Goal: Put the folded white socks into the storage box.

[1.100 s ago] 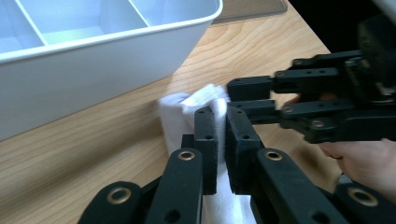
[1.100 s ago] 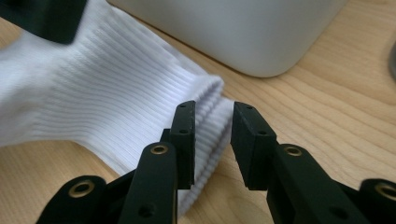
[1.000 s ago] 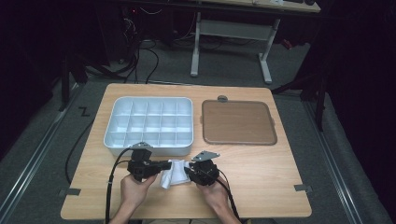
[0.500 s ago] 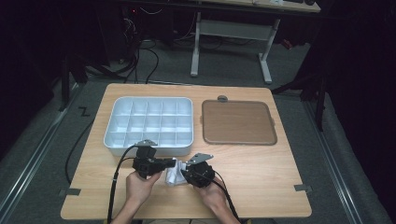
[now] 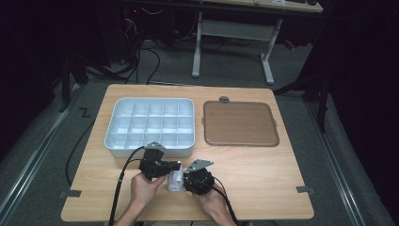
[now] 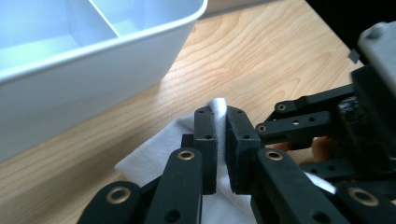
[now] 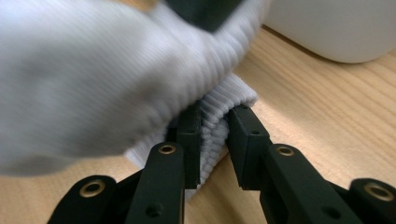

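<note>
— Near the front edge of the tabletop (image 5: 263,188), what are the two hands working on?

— Both are gripping a white cloth (image 5: 175,181), ribbed like a sock. It is lying between the left gripper (image 5: 170,165) and the right gripper (image 5: 187,181), just in front of the white tray (image 5: 149,126).

— How are the left jaws standing?

— In the left gripper view they are nearly together, pinching a fold of the cloth (image 6: 219,109) that is sticking up between them. The rest of the cloth is spreading flat on the wood under that gripper (image 6: 222,140), and the tray's wall (image 6: 93,88) is rising just beside it.

— And the right jaws?

— They are standing narrow around a bunched ribbed edge of the cloth (image 7: 219,116). The right gripper (image 7: 212,140) has the left jaw pressing against the ribs; the right jaw is sitting close to them, and its jaws have just been opening a little with the cloth still between them. Above, a blurred swell of cloth is filling the upper left of that view.

— Anything else on the tabletop?

— A brown lid (image 5: 240,123) is lying flat to the right of the tray, well apart from the hands. The tray's compartments are looking empty from the high view. Black cables (image 5: 123,174) are trailing from the grippers toward the front edge
</note>
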